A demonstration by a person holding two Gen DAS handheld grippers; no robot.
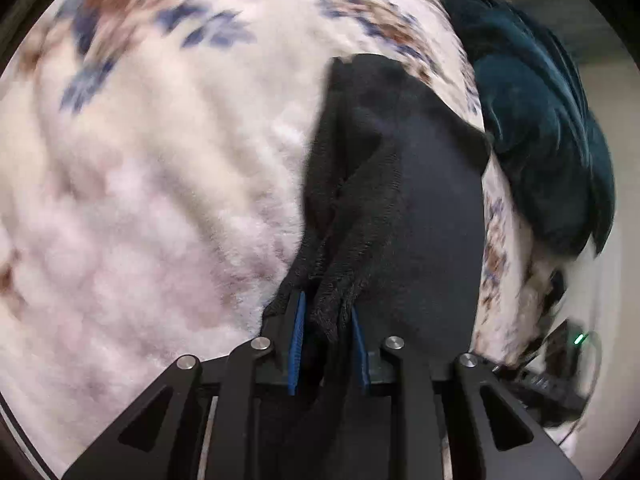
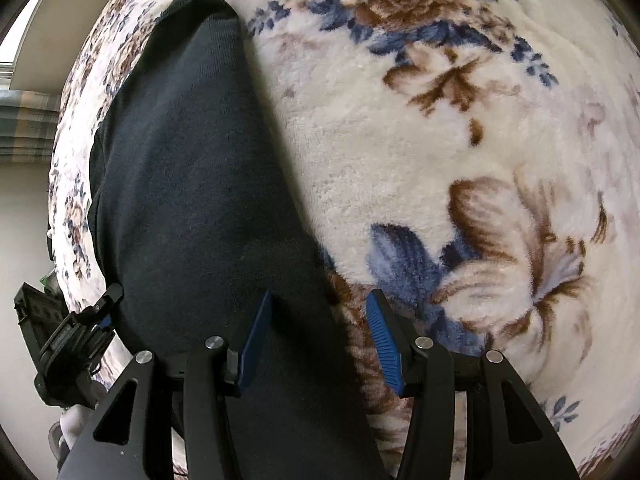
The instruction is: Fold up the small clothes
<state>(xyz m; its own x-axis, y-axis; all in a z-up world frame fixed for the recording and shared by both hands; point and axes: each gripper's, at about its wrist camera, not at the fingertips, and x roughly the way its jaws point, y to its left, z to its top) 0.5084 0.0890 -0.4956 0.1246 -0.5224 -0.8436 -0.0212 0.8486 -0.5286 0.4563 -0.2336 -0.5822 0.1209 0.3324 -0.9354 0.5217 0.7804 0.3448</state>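
Left wrist view: left gripper point(image 1: 326, 320) pinched narrow on a bunched edge of the black garment point(image 1: 400, 184), which runs toward 12 o'clock over the floral blanket point(image 1: 160, 200); teal cloth point(image 1: 540, 140) at 2 o'clock. Right wrist view: right gripper point(image 2: 320, 340) half-open, holding nothing, w/ garment edge beneath its left pad. Risk: thin bite on bunched fabric may slip on lifting; plush blanket could drag, skewing the fold.

Soft even daylight, no glare, left wrist view smeared by motion blur across floral blanket point(image 1: 160, 200), right wrist view sharp, strong fisheye bending with dark vignette at edges, black garment point(image 2: 192, 184) showed little detail, bright window strip point(image 2: 24, 36) upper left
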